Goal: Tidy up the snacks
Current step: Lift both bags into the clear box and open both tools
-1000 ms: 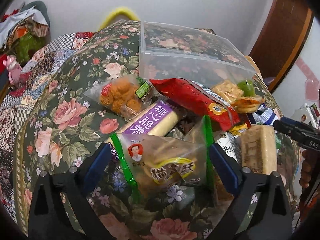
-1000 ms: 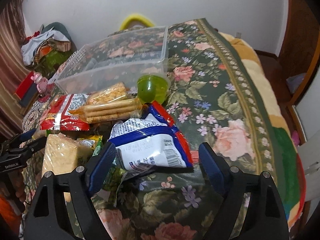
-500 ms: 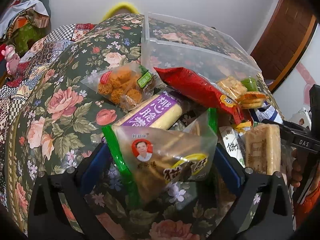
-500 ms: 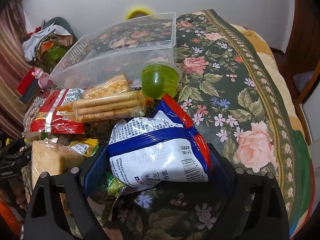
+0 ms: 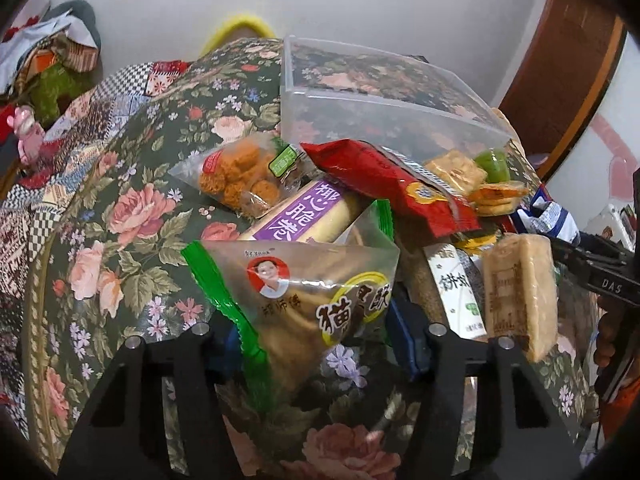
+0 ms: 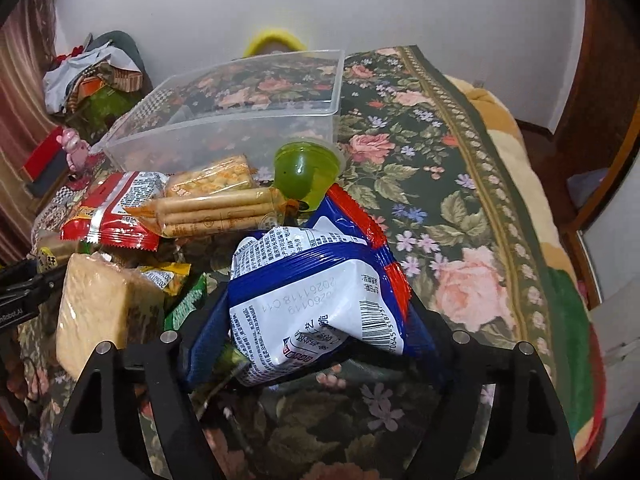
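Clear plastic marks the goal: an empty-looking bin (image 5: 384,96) stands at the far side of the heap of snacks, and both grippers are at the pick-up step with a packet each. The left gripper (image 5: 316,340) has just been closing, and its blue pads now pinch the lower part of a see-through pastry bag (image 5: 316,296) with green edges, which stands up between the jaws, narrowed to about a third of their spread. The right gripper (image 6: 312,344) has also just been closing, though it stays fairly wide, and a puffy blue and white packet (image 6: 316,296) sits squeezed between its pads. As a judgement, the grasp is made on both sides and the lift has not begun; next, each packet needs to be raised clear of its neighbours and carried forward over the near wall of the bin before letting go. The pastry bag is slippery film held low down, so it may sag or slide. Near it lie a purple roll (image 5: 308,212), a bag of orange puffs (image 5: 244,172), a red packet (image 5: 392,184) and a pale cracker block (image 5: 520,292); a green jelly cup (image 6: 306,172) and a pack of biscuit sticks (image 6: 216,212) sit just before the bin. Everything rests on a dark floral bedspread (image 6: 460,184), soft and uneven. White walls, a wooden door (image 5: 568,80) at the right and piled clothes (image 6: 92,76) at the far left close the room.
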The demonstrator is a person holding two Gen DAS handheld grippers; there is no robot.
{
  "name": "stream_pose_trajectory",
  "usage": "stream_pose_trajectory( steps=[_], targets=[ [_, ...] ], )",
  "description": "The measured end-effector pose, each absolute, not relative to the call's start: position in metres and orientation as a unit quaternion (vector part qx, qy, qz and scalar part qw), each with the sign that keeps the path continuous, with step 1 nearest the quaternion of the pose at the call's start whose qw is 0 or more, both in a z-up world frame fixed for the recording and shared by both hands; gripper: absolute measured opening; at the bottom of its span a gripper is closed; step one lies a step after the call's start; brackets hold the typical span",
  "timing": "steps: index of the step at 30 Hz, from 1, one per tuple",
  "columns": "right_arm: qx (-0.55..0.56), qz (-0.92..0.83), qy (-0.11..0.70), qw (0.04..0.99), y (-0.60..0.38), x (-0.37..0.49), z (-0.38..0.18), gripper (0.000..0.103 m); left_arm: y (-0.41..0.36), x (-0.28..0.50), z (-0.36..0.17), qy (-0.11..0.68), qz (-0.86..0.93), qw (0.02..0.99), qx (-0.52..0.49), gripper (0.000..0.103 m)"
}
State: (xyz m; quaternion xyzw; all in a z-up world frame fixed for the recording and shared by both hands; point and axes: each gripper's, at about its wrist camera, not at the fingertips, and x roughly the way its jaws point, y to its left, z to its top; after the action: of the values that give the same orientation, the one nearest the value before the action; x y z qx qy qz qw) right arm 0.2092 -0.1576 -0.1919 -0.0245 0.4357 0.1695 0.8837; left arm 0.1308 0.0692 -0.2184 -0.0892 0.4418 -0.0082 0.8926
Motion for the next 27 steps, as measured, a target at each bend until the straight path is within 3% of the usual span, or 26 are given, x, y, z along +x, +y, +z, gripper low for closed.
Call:
stream_pose_trajectory(
  steps=[13,27],
  targets=[
    [-0.004,0.154,0.385,0.91,-0.177,0.202,-0.146,0.076,0.07,0.114,-0.163,0.386,-0.008,0.919,-0.072,0.059],
    [0.002,0.162,0.291,0.943,-0.163,0.215,-0.086,0.077,0.06,0.145,-0.097,0.305,-0.012,0.951,-0.047,0.059]
  ],
)
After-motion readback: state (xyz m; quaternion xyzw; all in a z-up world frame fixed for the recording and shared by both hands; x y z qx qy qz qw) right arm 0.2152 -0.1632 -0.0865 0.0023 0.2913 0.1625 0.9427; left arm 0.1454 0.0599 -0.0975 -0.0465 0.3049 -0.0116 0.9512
